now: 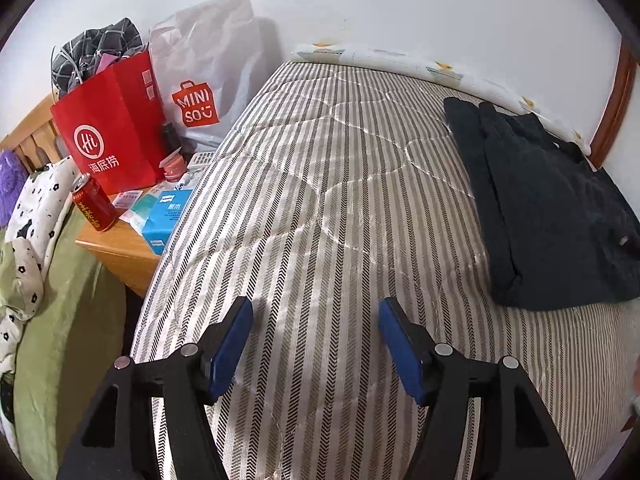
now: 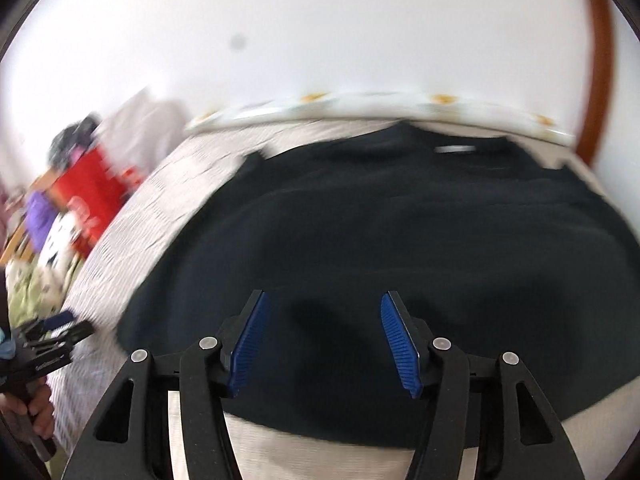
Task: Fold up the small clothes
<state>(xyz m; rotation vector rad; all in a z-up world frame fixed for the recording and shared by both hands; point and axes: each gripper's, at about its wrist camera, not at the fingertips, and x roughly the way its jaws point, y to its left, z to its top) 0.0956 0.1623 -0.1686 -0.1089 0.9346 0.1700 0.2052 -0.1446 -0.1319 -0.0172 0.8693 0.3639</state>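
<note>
A folded black garment (image 1: 548, 204) lies on the striped mattress (image 1: 320, 184), at the right in the left wrist view. My left gripper (image 1: 316, 308) hovers open over bare striped fabric to the left of the garment, nothing between its blue pads (image 1: 232, 344). The right wrist view is motion-blurred: my right gripper (image 2: 325, 304) stands open above the black garment (image 2: 400, 220), which fills the middle of that view. Nothing sits between its blue pads (image 2: 396, 336). The left gripper (image 2: 52, 330) also shows at the far left there, held by a hand (image 2: 38, 408).
A wooden nightstand (image 1: 120, 252) left of the mattress carries a red paper bag (image 1: 108, 136), a white Miniso bag (image 1: 208, 76), a red can (image 1: 94, 208) and a blue box (image 1: 164, 220). A green sheet with a spotted cloth (image 1: 36, 216) lies far left. A white wall borders the bed's far side.
</note>
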